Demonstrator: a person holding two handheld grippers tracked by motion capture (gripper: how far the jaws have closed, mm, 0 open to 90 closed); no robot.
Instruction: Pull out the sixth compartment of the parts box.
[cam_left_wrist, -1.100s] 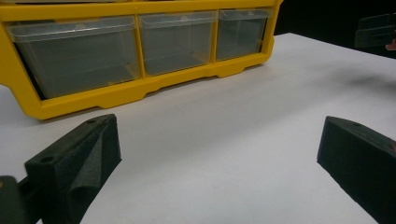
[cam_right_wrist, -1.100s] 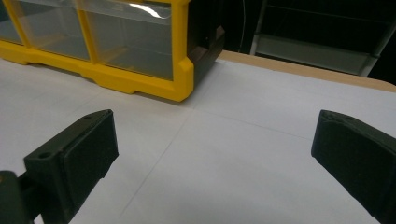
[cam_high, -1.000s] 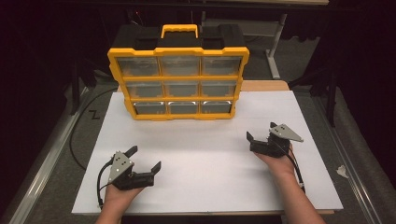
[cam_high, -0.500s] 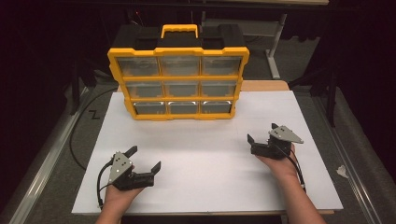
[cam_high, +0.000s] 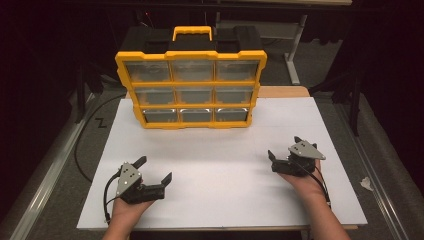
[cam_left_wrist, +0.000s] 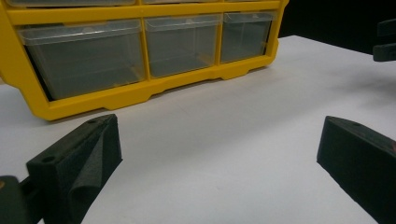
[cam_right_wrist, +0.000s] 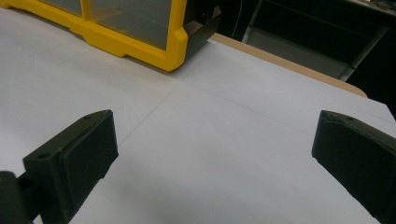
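A yellow organizer case (cam_high: 190, 92) with clear drawers and a black back stands upright at the far side of the white table top (cam_high: 220, 165). My left gripper (cam_high: 155, 169) rests near the front left edge, held in a hand, jaws wide open with nothing between them. In the left gripper view, the left gripper (cam_left_wrist: 219, 154) faces the case's bottom row of drawers (cam_left_wrist: 140, 51). My right gripper (cam_high: 284, 146) sits at the right, also open and holding nothing. In the right gripper view, the right gripper (cam_right_wrist: 215, 154) looks past the case's right corner (cam_right_wrist: 126, 28).
Bare wooden table edge (cam_high: 280, 91) shows behind the white sheet at the right. A black cable (cam_high: 82, 145) loops on the floor at the left. A small white scrap (cam_high: 366, 183) lies off the table's right side. The right gripper's jaws (cam_left_wrist: 385, 39) show at the top right of the left gripper view.
The right gripper has drifted slightly toward the person's side of the table. The left gripper and the case have not moved.
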